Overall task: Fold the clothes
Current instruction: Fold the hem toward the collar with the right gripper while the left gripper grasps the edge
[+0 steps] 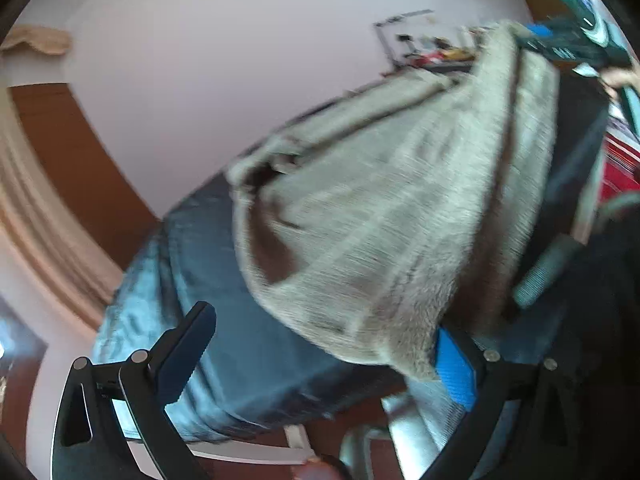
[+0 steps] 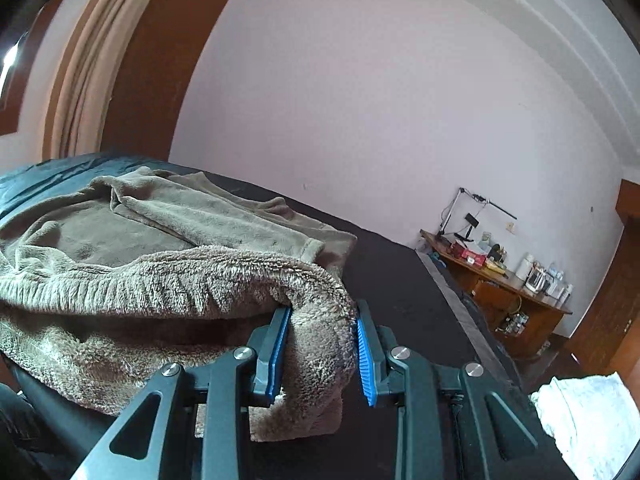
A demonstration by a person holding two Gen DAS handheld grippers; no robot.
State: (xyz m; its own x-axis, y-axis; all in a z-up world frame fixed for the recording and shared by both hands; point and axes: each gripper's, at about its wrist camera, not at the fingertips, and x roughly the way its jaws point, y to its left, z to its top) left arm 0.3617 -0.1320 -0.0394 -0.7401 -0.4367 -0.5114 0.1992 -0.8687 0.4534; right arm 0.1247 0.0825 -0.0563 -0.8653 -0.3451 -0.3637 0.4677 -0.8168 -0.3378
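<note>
The left wrist view is blurred and tilted. It alone shows the left tongs (image 1: 320,364) spread wide open, one dark finger standing free at the left, the other blue-padded finger at the right touching the underside of the grey-brown fleece garment (image 1: 380,208). The garment hangs in front of and above these tongs, over the dark-covered bed (image 1: 248,320). At the far right edge, the right tongs (image 1: 560,44) show dimly at the garment's far end, with a hand (image 1: 622,78) just beside them.

The right wrist view is sharp. It alone shows the right tongs (image 2: 322,354) gripping a thick roll of the fleece garment (image 2: 160,248) between the blue pads (image 2: 366,360). The rest of the garment spreads to the left of and beyond these tongs on the bed (image 2: 400,300). Well to the right stands a cluttered wooden bench (image 2: 516,300) against the wall.
</note>
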